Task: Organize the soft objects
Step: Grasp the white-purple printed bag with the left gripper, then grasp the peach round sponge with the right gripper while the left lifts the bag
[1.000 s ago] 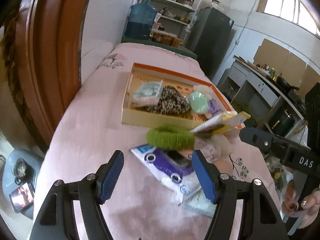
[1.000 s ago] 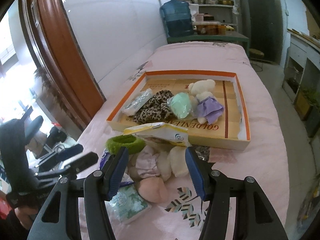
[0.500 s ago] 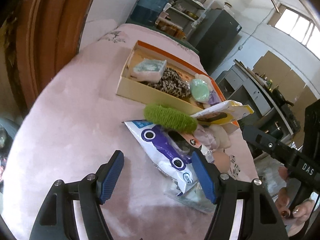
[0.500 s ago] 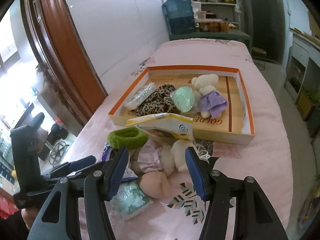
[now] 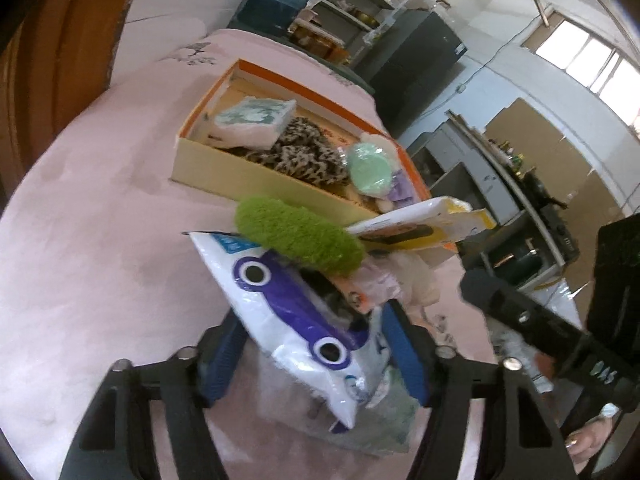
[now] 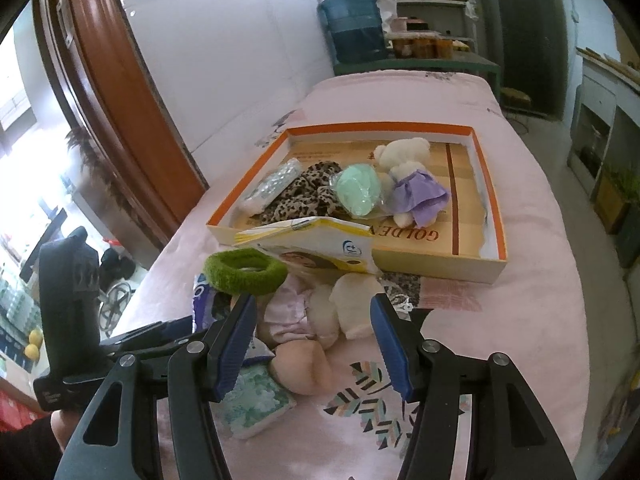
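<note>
A pile of soft things lies on the pink bedspread (image 5: 100, 264) in front of the orange-rimmed box (image 6: 492, 184). My left gripper (image 5: 316, 364) is open, its blue pads either side of the white-and-purple plastic pack (image 5: 288, 312), which sits between them. A green fuzzy ring (image 5: 298, 236) rests on the pack's far end, also in the right wrist view (image 6: 244, 272). My right gripper (image 6: 312, 352) is open and empty, above a pink cloth doll (image 6: 296, 320) and a peach pad (image 6: 300, 368). The box holds a leopard-print cloth (image 6: 304, 196), a mint pouch (image 6: 358, 190) and a white bear (image 6: 404, 160).
A yellow-and-white flat packet (image 6: 316, 244) leans on the box's front wall. A green-patterned tissue pack (image 6: 256, 404) lies by the pile. A wooden door frame (image 6: 104, 92) stands on the left, with a water jug (image 6: 352, 24) and shelves beyond the bed.
My left gripper has moved forward, so the white-and-purple pack now sits between its pads. The right gripper has hardly moved.
</note>
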{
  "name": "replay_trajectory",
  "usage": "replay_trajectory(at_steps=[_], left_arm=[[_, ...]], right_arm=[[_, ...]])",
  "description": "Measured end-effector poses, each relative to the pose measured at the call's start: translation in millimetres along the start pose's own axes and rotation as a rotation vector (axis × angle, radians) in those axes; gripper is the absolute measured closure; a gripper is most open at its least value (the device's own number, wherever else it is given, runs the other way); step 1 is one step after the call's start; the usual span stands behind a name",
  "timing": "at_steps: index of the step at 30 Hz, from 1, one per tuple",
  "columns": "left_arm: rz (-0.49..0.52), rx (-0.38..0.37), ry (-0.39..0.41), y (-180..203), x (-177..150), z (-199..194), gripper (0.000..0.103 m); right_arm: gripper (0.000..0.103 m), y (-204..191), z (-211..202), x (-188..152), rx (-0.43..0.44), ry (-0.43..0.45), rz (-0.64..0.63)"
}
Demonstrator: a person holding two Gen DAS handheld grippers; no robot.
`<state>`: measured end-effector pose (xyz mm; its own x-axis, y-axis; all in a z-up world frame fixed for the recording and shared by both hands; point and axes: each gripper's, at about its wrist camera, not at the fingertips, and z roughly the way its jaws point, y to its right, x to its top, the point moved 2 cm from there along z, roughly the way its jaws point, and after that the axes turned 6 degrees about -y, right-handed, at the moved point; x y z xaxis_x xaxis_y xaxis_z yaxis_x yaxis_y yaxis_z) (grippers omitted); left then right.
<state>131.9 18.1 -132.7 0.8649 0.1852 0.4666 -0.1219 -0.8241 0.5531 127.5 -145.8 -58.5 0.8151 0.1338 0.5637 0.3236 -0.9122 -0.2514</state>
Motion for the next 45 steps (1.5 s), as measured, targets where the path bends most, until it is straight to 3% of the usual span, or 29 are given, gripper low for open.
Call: replay_trajectory(at_steps=[3,8,10,13,25,27,36,45], left_arm=[[-0.006,-0.030,0.005,1,0,-1,0.053],[0.033,-0.017,0.027,4,-3,-11,0.063],[0.040,-0.013,0.035,3,-3,-16,0.074],[0.041,-0.015,0.047,0,-3,-22,0.076],[0.072,0.008,0.096,-8,-9,-47,0.078],[0.074,0.009,0.104,-9,-9,-50,0.078],[0.122,0.000,0.157,0,-15,-70,0.078],[0.187,0.000,0.196,22,-10,-83,0.078]], right_arm=[[0.043,4,2,-2,-0.005,-0.006,0.003],[0.043,9,3,-9,0.009,-0.014,0.019],[0.043,8,4,-14,0.023,-0.018,0.022],[0.043,4,7,-27,0.054,-0.037,0.018],[0.044,-3,33,-34,0.103,-0.072,0.040],[0.065,-2,38,-34,0.106,-0.096,0.048],[0.069,-2,26,-44,0.061,-0.103,0.008],[0.069,7,-14,-45,0.016,-0.026,0.021]])
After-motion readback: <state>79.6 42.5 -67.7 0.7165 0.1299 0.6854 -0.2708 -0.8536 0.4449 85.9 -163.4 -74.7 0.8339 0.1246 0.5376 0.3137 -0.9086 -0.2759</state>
